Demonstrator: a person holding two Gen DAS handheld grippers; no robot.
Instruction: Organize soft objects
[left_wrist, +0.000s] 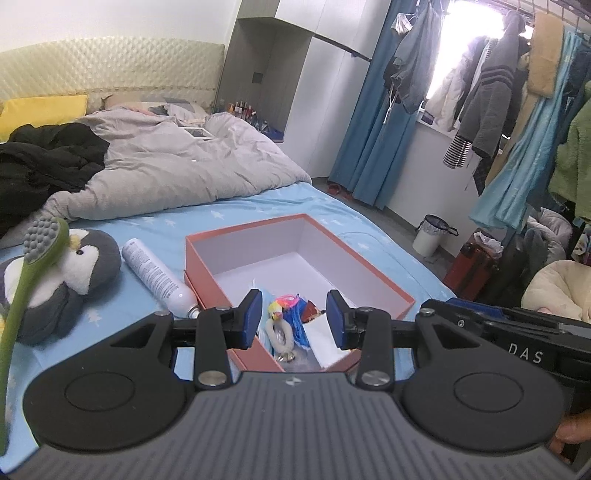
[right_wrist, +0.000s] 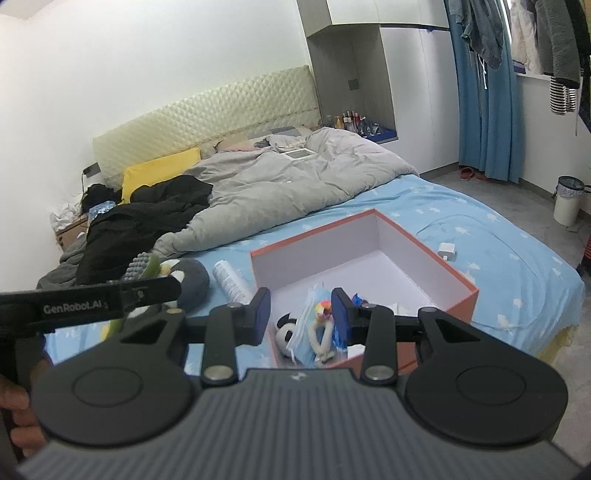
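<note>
Box (left_wrist: 369, 275), orange outside and white inside, sits open on the bed (left_wrist: 147, 310) with its blue star sheet. We see small soft things heaped in its near corner: a bird toy (left_wrist: 277, 317) with a bright head, a blue mask (right_wrist: 306, 332) and a black-and-white plush (right_wrist: 285, 334). To the box's left lies a white spray can (left_wrist: 157, 275), touching the box at its cap end. Farther left rests a penguin plush (left_wrist: 74, 269), with a green brush (left_wrist: 35, 266) leaning across it. We hold our left gripper (left_wrist: 291, 317) above the box's near corner, its fingers (left_wrist: 248, 318) parted and empty. Our right gripper (right_wrist: 301, 317) hangs just beside it, likewise parted with nothing between the fingers. A grey quilt (right_wrist: 280, 184) and black clothes (right_wrist: 147, 218) cover the bed's far half.
</note>
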